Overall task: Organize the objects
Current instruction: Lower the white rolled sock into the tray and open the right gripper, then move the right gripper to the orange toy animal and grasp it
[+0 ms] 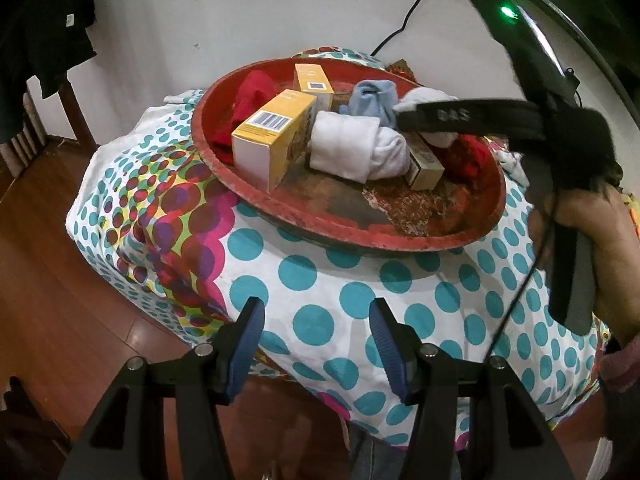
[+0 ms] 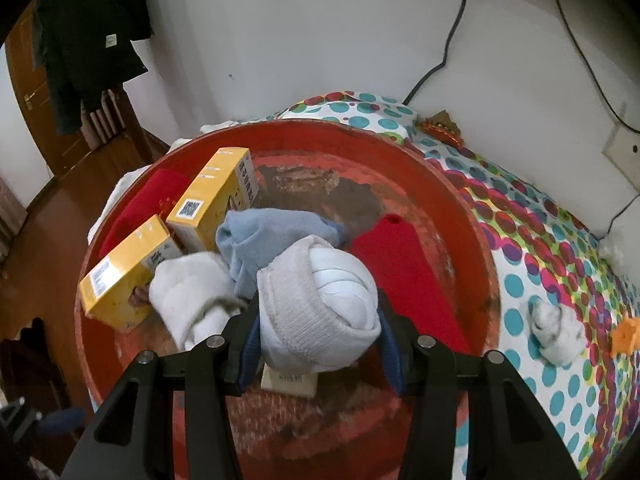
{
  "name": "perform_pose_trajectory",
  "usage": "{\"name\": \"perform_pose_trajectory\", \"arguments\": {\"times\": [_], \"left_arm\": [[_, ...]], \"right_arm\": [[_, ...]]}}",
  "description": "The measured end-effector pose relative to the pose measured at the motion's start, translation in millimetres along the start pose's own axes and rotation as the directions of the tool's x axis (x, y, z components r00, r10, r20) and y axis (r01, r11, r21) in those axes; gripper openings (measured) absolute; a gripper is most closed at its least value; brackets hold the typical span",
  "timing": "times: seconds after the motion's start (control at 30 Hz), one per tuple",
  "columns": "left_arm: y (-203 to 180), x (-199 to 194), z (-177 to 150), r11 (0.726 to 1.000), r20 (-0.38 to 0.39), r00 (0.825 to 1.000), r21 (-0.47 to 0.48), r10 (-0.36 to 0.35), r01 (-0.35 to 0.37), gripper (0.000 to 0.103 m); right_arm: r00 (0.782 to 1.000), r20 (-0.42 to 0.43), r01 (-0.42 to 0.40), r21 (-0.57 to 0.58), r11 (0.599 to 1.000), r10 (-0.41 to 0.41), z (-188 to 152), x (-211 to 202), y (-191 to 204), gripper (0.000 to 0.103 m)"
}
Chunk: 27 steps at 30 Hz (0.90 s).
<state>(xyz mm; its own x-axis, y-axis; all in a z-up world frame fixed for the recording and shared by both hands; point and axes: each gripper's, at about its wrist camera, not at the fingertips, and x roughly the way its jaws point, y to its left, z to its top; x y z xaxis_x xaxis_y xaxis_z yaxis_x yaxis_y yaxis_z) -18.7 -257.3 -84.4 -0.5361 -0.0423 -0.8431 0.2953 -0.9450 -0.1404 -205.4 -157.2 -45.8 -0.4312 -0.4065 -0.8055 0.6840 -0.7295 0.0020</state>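
A worn red round tray (image 1: 304, 210) (image 2: 460, 196) sits on a polka-dot cloth. In it lie two yellow boxes (image 1: 272, 136) (image 2: 124, 272) (image 2: 216, 196), red socks (image 1: 252, 96) (image 2: 404, 264), a light blue sock (image 1: 372, 102) (image 2: 260, 240), a rolled white sock (image 1: 356, 148) (image 2: 192, 296) and a small tan box (image 1: 424, 166). My right gripper (image 2: 318, 320) is shut on a white rolled sock (image 2: 320, 304) above the tray; it shows in the left wrist view (image 1: 404, 114). My left gripper (image 1: 316, 316) is open and empty over the cloth near the table's front edge.
The table with the dotted cloth (image 1: 320, 288) stands against a white wall. Another white sock (image 2: 556, 332) and an orange item (image 2: 626, 338) lie on the cloth right of the tray. Dark clothes (image 2: 88, 40) hang on a chair at left. Cables run down the wall.
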Motion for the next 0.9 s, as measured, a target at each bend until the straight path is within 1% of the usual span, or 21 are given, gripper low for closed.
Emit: {"name": "perform_pose_trajectory", "arguments": {"times": [0.2,0.3,0.4,0.43,0.47,0.6,0.7,0.77,0.87,0.9], "left_arm": [[-2.2,1.9,-1.0,1.0,-0.012,1.0,0.013,-0.005,0.005,0.056],[-2.3,2.0,-1.2,1.0,-0.013,1.0,0.015,-0.009,0.009,0.056],[-2.5,2.1,-1.2,1.0,-0.014,1.0,0.016,-0.011,0.011,0.056],[-3.2,1.8,-1.5,1.0,-0.016,1.0,0.015,-0.011,0.011,0.056],[-3.7,1.6,-1.6,1.0,-0.016,1.0,0.014,-0.014,0.014,0.056],[-4.9,1.6,-2.1,1.0,-0.015,1.0,0.017,-0.014,0.014,0.056],[-4.9,1.4,-2.0,1.0,-0.011,1.0,0.018,-0.017,0.017,0.056],[-6.9,1.9,-2.5,1.0,-0.011,1.0,0.028,-0.013,0.014,0.056],[-12.0,4.5,-4.2,0.999,-0.018,1.0,0.047,-0.005,0.006,0.056],[-14.4,5.1,-5.1,0.998,-0.02,1.0,0.055,-0.005,0.006,0.056]], "right_arm": [[0.999,-0.007,0.032,-0.037,0.999,-0.033,4.2,13.0,6.9,0.049],[1.0,0.0,0.028,-0.038,0.999,-0.028,2.4,12.0,6.4,0.049],[1.0,0.004,0.017,-0.031,0.999,-0.017,-0.6,7.1,3.1,0.057],[1.0,0.011,0.009,-0.022,1.0,-0.009,-2.3,3.5,1.4,0.062],[1.0,0.018,0.002,-0.014,1.0,-0.002,-4.4,-1.1,-0.7,0.065],[0.999,0.048,-0.025,0.004,1.0,0.025,-13.7,-21.9,-8.9,0.068],[0.997,0.069,-0.03,0.01,1.0,0.029,-23.6,-39.0,-18.8,0.071],[0.996,0.087,-0.019,0.014,1.0,0.018,-33.6,-52.9,-30.4,0.072],[0.995,0.093,0.02,0.03,0.999,-0.023,-45.2,-66.0,-52.2,0.073],[0.995,0.093,0.042,0.045,0.998,-0.046,-50.5,-70.7,-64.9,0.073]]}}
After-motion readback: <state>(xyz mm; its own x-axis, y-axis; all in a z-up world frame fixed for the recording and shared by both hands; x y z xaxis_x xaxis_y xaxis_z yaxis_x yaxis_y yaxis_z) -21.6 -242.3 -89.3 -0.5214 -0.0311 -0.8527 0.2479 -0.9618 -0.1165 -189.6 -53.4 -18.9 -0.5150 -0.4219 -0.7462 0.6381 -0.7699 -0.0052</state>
